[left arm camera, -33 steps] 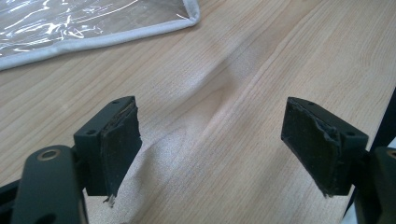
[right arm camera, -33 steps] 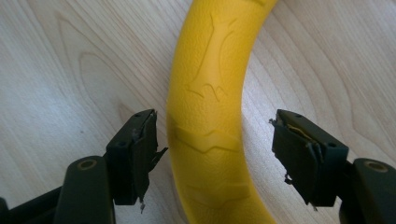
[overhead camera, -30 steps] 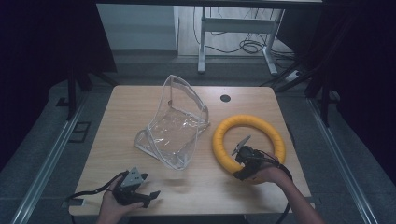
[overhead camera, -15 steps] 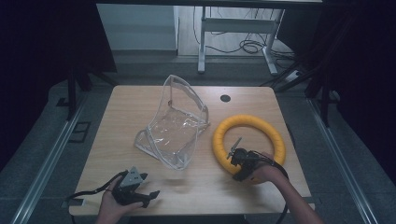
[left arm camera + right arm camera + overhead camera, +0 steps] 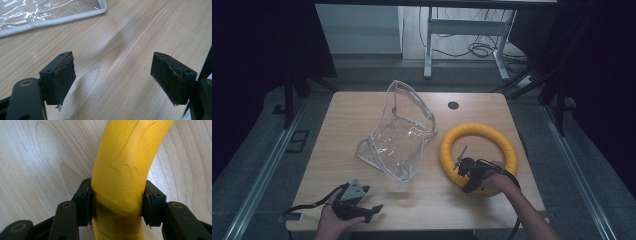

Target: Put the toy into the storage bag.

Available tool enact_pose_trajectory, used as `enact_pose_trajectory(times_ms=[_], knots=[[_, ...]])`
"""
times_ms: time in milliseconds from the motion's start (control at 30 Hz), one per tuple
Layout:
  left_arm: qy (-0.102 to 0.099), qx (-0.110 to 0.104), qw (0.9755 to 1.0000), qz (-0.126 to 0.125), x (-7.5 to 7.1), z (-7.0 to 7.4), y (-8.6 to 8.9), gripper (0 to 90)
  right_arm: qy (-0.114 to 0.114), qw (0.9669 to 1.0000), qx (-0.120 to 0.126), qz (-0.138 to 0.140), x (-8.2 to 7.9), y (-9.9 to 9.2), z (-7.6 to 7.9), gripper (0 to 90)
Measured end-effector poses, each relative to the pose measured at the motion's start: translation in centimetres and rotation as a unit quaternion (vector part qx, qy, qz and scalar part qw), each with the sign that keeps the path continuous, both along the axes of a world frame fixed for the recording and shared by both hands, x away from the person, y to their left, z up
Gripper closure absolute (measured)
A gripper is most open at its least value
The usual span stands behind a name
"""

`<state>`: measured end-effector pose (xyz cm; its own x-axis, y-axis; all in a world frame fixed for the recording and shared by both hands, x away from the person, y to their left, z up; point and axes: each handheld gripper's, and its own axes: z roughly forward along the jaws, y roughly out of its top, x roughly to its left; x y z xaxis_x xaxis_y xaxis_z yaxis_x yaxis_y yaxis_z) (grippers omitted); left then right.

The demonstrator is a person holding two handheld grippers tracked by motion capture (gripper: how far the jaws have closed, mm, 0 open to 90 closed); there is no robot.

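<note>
Right gripper [image 5: 117, 202] pinches the yellow foam ring [image 5: 478, 155] at its near edge on the light wooden table [image 5: 362, 112].
Its jaws have just been closing onto the ring; the left gripper [image 5: 113, 77] rests spread wide, near the clear plastic bag [image 5: 399, 135].

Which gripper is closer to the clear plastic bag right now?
Left. The left gripper sits open at the table's near edge, just short of the clear plastic bag; the right gripper is clamped on the yellow ring beside it.
</note>
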<state>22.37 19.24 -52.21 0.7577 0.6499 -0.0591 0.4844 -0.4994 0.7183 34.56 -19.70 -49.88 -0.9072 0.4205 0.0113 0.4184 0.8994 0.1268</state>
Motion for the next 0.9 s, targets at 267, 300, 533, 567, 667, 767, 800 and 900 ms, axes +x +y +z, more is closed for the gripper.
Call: enact_pose_trajectory(times_ms=[267,300,533,567,667,767,800,900], knots=[[-0.003,-0.001,1.0000,0.001,0.0,0.1,0.1,19.6,0.009,0.9969,0.077,-0.017,0.7,-1.6,2.3,51.4],[-0.004,-0.001,1.0000,0.001,0.0,0.2,0.1,19.6,0.009,0.9954,0.092,-0.024,0.7,-1.9,2.8,51.4],[-0.006,-0.002,1.0000,0.002,0.0,0.2,0.2,19.6,-0.008,0.9768,0.205,-0.061,1.2,-4.9,5.5,51.7],[-0.006,-0.001,1.0000,0.002,0.0,0.3,0.2,19.6,-0.011,0.9759,0.209,-0.061,1.2,-5.0,5.6,51.7],[-0.005,-0.002,1.0000,0.003,0.1,0.3,0.2,19.6,-0.016,0.9750,0.212,-0.064,1.1,-5.2,5.9,51.7],[-0.006,-0.002,1.0000,0.004,0.1,0.3,0.2,19.5,-0.020,0.9725,0.221,-0.069,1.0,-5.4,6.3,51.8],[-0.005,-0.002,1.0000,0.003,0.1,0.3,0.2,19.6,-0.019,0.9716,0.225,-0.071,1.0,-5.6,6.4,51.8],[-0.006,-0.002,1.0000,0.004,0.1,0.3,0.3,19.5,-0.023,0.9679,0.238,-0.076,1.1,-6.1,7.0,51.8]])
